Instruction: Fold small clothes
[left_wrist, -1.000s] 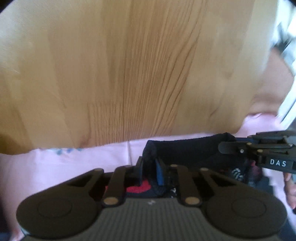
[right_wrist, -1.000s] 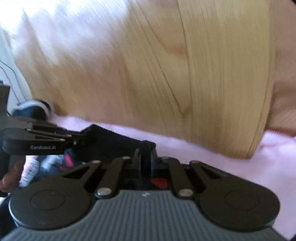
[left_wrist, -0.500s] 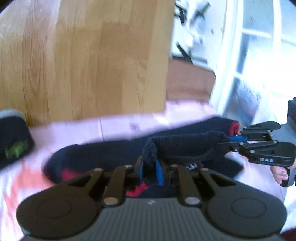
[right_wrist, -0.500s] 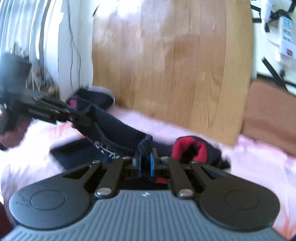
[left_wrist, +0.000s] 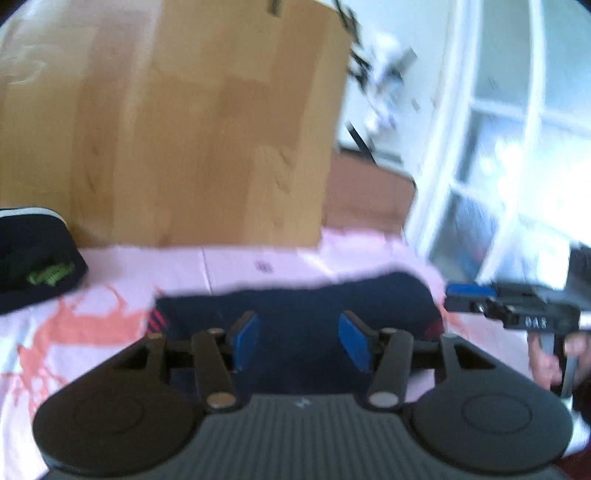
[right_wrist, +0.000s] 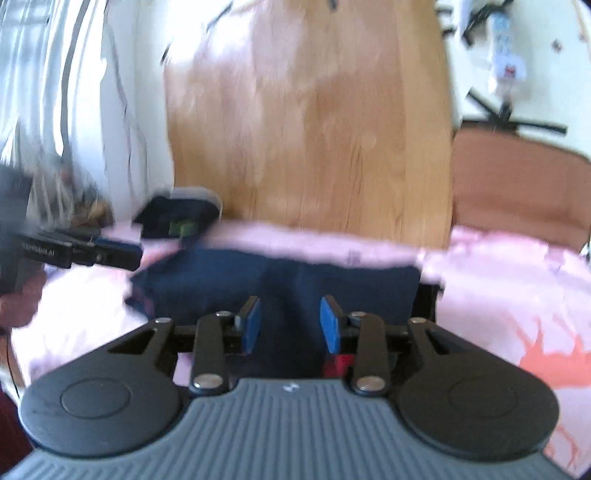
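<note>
A folded black cap with a green logo (left_wrist: 44, 275) sits at the far left on the pink sheet patterned with coral shapes (left_wrist: 74, 332), well apart from the work. At centre, the dark navy sock with red trim (left_wrist: 295, 306) lies flat on the sheet in front of a pale wooden headboard (left_wrist: 184, 129). The left gripper (left_wrist: 301, 341) hovers just over it with its blue-padded jaws spread wide and empty. To the right, the right gripper (right_wrist: 290, 323) is likewise parted and holds nothing, the navy cloth showing between its pads. The sock appears to be already laid down, so the step in hand looks like release and withdrawal. Done well, both tools should likely lift straight up, pads clear of the knit, so no fibre snags and the fold stays flat. Motion blur hides finer creases.
</note>
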